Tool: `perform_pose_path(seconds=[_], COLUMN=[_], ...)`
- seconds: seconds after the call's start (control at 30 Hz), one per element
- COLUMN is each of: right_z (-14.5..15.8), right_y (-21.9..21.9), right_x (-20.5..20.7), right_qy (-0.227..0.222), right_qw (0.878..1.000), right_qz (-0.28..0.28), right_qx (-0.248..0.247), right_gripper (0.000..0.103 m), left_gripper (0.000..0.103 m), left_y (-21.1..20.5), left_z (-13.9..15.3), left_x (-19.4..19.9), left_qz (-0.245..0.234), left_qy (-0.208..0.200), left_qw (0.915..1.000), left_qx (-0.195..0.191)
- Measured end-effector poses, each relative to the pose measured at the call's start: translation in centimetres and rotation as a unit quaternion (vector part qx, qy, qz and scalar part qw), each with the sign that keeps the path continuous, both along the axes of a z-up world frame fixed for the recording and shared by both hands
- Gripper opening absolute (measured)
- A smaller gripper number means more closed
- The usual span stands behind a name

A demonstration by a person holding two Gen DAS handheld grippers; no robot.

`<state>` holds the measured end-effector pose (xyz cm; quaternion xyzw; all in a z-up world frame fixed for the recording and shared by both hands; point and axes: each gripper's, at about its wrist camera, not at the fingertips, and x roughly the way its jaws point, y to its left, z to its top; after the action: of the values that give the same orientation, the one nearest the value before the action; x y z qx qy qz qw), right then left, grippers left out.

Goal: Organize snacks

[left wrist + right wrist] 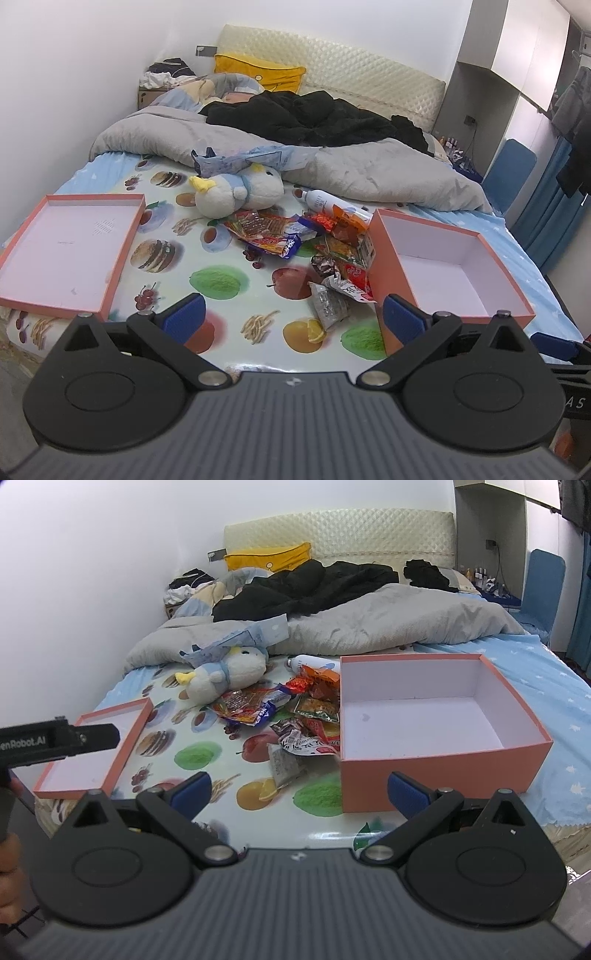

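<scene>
A bed fills the room, its near end covered by a fruit-print mat (221, 266). Nearest, the left gripper (293, 314) and right gripper (299, 788) both hang above the mat's edge with blue pads spread wide, gripping nothing. Just beyond, a pile of snack packets (332, 254) lies between a shallow pink lid (66, 251) on the left and a deep pink box (436, 738), bare inside, touching the pile's right side. Behind sit a plush duck (236, 192) and a white bottle (321, 201), then a grey duvet (388, 624) and black clothing (314, 118).
</scene>
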<state>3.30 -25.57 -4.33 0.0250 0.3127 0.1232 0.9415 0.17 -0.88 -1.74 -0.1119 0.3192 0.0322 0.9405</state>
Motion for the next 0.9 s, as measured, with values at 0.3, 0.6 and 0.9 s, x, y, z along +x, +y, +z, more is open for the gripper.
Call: perform_pose_path(seconds=[0.3,0.6,0.9], right_z=[-0.15,-0.22,-0.43], right_y=[0.44,0.3,-0.1], right_x=[-0.16,-0.13,-0.07], right_qy=[0.006,0.015,0.022], right_qw=[1.0,1.0,1.0], right_qz=[0.004,0.003,-0.002], right_qx=[0.0,0.007,0.015], right_gripper=[0.103,0.103,0.103], left_gripper=[0.103,0.103,0.103], left_y=[0.11,0.22,0.22], left_z=[0.09,0.12,-0.12], left_x=[-0.07,-0.09,-0.29], left_qz=[-0.001,-0.001,-0.005], left_qy=[0.0,0.0,0.001], left_qw=[1.0,1.0,1.0], left_qx=[0.0,0.002,0.003])
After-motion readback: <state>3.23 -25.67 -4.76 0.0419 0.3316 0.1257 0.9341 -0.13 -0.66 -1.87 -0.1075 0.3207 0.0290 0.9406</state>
